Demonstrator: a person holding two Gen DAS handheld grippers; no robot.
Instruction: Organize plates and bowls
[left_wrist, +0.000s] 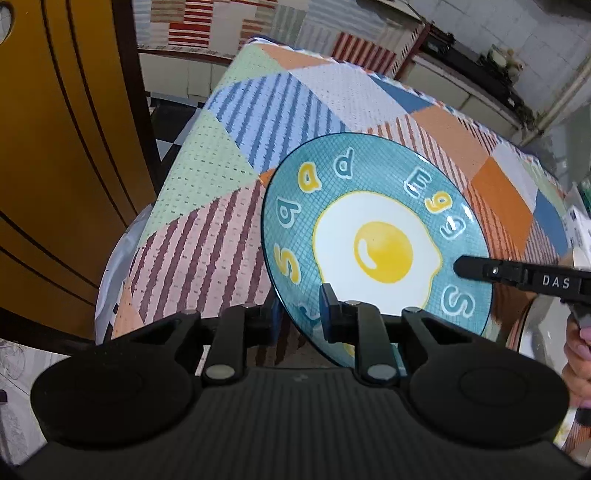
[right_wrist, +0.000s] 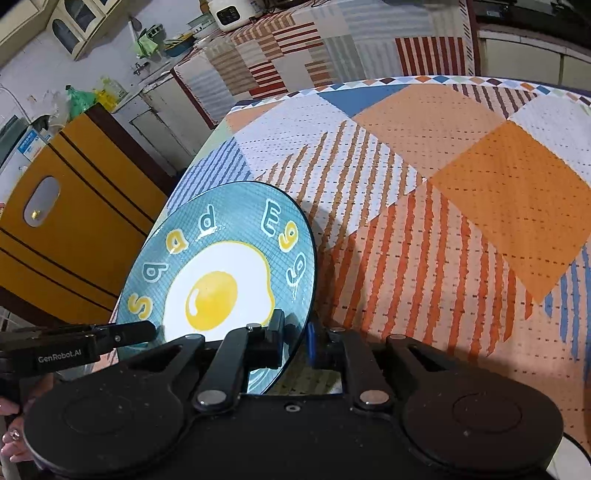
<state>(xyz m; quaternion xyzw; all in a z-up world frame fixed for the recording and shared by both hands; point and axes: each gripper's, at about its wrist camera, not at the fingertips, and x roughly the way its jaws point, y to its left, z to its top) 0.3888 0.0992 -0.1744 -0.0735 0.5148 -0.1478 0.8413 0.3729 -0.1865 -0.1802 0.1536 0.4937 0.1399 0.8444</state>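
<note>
- Plate (left_wrist: 376, 240) w/ the fried-egg print is up off the table (left_wrist: 236, 155), tilted, held between both my grippers.
- Left gripper (left_wrist: 299, 314): fingers nearly shut, clamped on the plate's near rim. Blue pad (left_wrist: 327, 306) sits on the printed face; the other finger goes under the rim.
- Right gripper (right_wrist: 295, 336): same story, fingers nearly shut, pinching the rim edge-on. One finger on the printed face, the blue pad (right_wrist: 311, 341) behind it.
- In left view the right gripper's finger (left_wrist: 480, 267) comes in from the right side over the plate's rim; in right view the left one (right_wrist: 122, 334) comes in from the left. So the grips sit at two spots along the near rim, apart from each other.
- Key relation: plate extends fwd and away from both sets of fingers, its face leaning, far edge toward the table's mid. Neither hand is clearly nearer; they share the load.
- Can't see any stack or bowls in either view, so the drop spot is unknown to me.
- My guess: next move needs both hands travelling together, else the rim twists in the grip.
</note>
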